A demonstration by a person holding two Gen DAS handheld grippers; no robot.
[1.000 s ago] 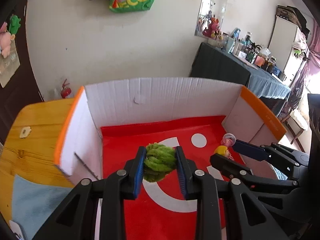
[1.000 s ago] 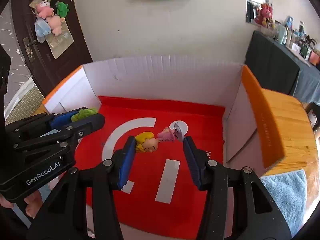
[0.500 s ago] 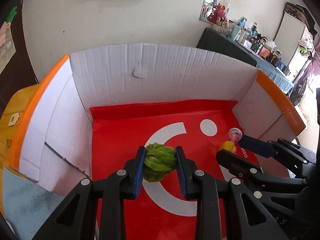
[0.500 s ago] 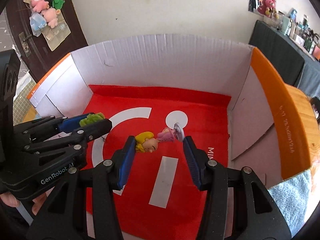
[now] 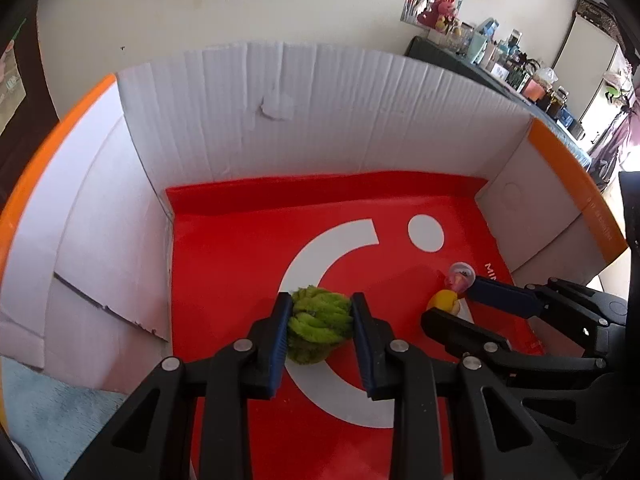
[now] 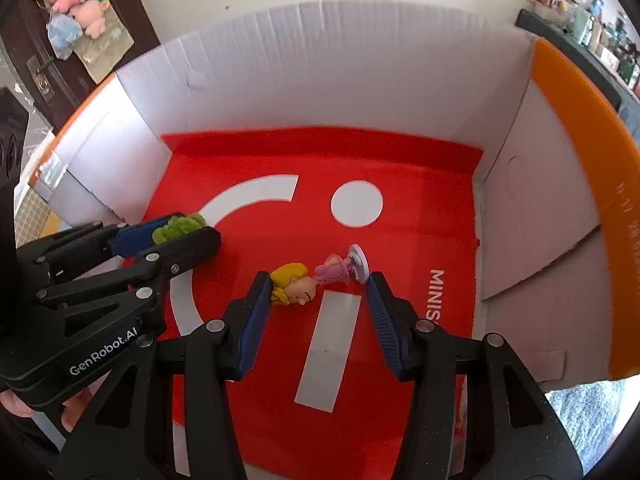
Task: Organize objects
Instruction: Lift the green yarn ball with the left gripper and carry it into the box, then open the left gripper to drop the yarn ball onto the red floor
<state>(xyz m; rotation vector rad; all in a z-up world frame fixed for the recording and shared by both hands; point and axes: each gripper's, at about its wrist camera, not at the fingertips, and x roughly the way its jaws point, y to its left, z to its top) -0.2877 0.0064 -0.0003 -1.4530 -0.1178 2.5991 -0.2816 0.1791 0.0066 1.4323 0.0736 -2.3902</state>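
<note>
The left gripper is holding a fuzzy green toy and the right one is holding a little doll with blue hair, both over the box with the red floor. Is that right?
Almost. The doll in the right gripper has yellow hair, not blue; the right wrist view shows it clearly. The rest holds: the left gripper grips the fuzzy green toy, both over the box with the red floor.

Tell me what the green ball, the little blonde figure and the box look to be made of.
Green ball: soft, matte yarn or chenille, judging by its fuzzy looped strands.
Blonde figure: smooth, moulded plastic or rubber with flat solid colours; which one is unclear.
Box: corrugated cardboard, since fine ribs line its white inner walls. The red printed floor looks smooth, with orange rims.
</note>
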